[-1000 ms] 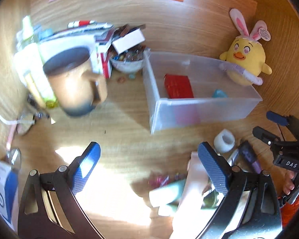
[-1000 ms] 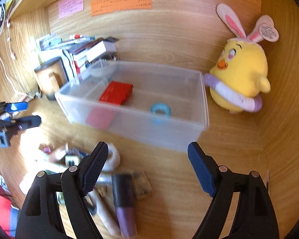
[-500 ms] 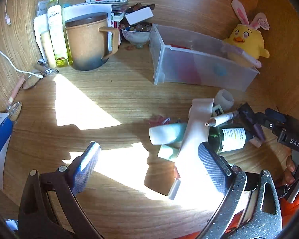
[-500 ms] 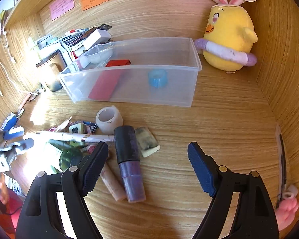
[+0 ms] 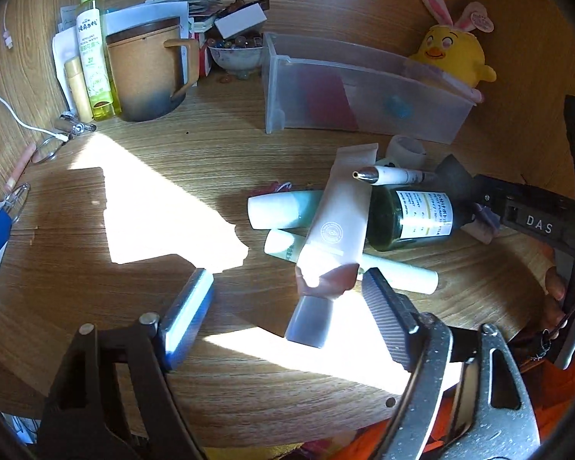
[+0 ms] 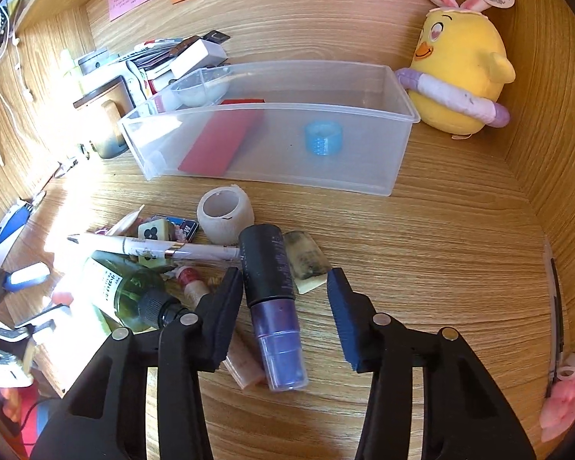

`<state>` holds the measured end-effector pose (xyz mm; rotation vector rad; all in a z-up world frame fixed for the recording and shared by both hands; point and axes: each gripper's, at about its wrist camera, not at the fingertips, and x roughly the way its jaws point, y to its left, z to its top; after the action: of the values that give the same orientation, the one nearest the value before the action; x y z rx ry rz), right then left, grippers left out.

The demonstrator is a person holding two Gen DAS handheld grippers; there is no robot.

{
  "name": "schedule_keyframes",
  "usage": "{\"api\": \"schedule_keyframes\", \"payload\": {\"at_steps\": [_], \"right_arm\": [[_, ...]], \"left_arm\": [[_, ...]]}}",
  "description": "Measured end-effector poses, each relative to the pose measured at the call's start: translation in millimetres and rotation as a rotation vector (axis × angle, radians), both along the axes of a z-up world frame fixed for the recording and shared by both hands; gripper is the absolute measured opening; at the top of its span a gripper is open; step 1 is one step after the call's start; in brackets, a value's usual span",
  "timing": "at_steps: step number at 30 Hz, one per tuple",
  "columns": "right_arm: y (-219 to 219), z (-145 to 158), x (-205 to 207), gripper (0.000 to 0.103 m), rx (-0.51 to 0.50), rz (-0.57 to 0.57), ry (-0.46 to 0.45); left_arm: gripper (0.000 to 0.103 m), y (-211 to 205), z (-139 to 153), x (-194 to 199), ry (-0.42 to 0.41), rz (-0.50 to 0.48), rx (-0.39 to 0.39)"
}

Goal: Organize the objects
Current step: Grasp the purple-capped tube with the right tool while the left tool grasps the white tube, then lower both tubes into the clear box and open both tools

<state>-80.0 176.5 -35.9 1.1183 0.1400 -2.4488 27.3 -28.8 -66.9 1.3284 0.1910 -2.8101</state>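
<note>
- Both grippers have dropped toward the pile since a sec ago; the clear rectangular plastic bin point(image 6: 272, 145), which filled the views then, now sits further back, w/ the clutter right under the fingers.
- Right gripper point(image 6: 285, 291): jaws closing, gap already narrow. Purple cylindrical tube with black cap point(image 6: 272, 299) lies between them; the left-hand pad is at or v. near the cap, the right-hand pad point(image 6: 343, 306) still clearly off it. Not gripped yet.
- Prob. reason: tube lies lengthwise along the fingers, on the near side of the bin, so a straight squeeze across its width should do.
- Just beside the tube: grubby white rectangular eraser point(image 6: 306, 260), beige stick point(image 6: 241, 360), white pen point(image 6: 153, 247) lying crosswise, dark green glass bottle with white label point(image 6: 122, 287).
- Left gripper point(image 5: 287, 299): jaws closing too but still wide. Pale pink flat squeeze tube with grey cap point(image 5: 337, 230) has its cap end between the fingers; neither pad touches it.
- Pink tube rests across two mint-green tubes point(image 5: 283, 214) and the green bottle, so it's propped up, easy to pinch from above (my guess).
- Bin holds a red flat box point(image 6: 218, 142) and a blue ring-shaped roll point(image 6: 323, 138); looks like the drop spot for the rest.
- Yellow chick plush with bunny ears point(image 6: 456, 76) sits right of the bin; tan mug point(image 5: 145, 73) left of it.
</note>
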Motion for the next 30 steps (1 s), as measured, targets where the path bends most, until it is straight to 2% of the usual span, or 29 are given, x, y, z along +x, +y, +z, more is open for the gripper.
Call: {"api": "schedule_keyframes", "payload": {"at_steps": [1,4,6,9,17,30], "right_arm": [[0.3,-0.5,-0.2,0.037,-0.006,-0.001,-0.004],[-0.2,-2.0,-1.1,0.034,-0.012,-0.002,-0.009],[-1.5,-1.7,0.0,0.032,-0.007,-0.004,-0.001],[-4.0,-0.5,1.5,0.026,-0.006,0.000,0.006],[-1.9,1.2,0.4,0.026,-0.010,-0.015,0.020],[14.6,20.1,1.4,0.025,-0.045,-0.056,0.067]], "left_arm": [[0.075,1.2,0.6,0.3,0.015,0.003,-0.012],[0.064,3.6,1.5,0.4,0.026,-0.012,-0.004],[0.049,4.6,2.9,0.9,0.032,-0.022,0.003],[0.032,4.1,3.1,1.2,0.033,-0.025,0.015],[0.032,-7.2,7.2,3.8,0.048,0.016,0.037],[0.032,-9.8,46.1,7.7,0.169,0.045,0.003]]}}
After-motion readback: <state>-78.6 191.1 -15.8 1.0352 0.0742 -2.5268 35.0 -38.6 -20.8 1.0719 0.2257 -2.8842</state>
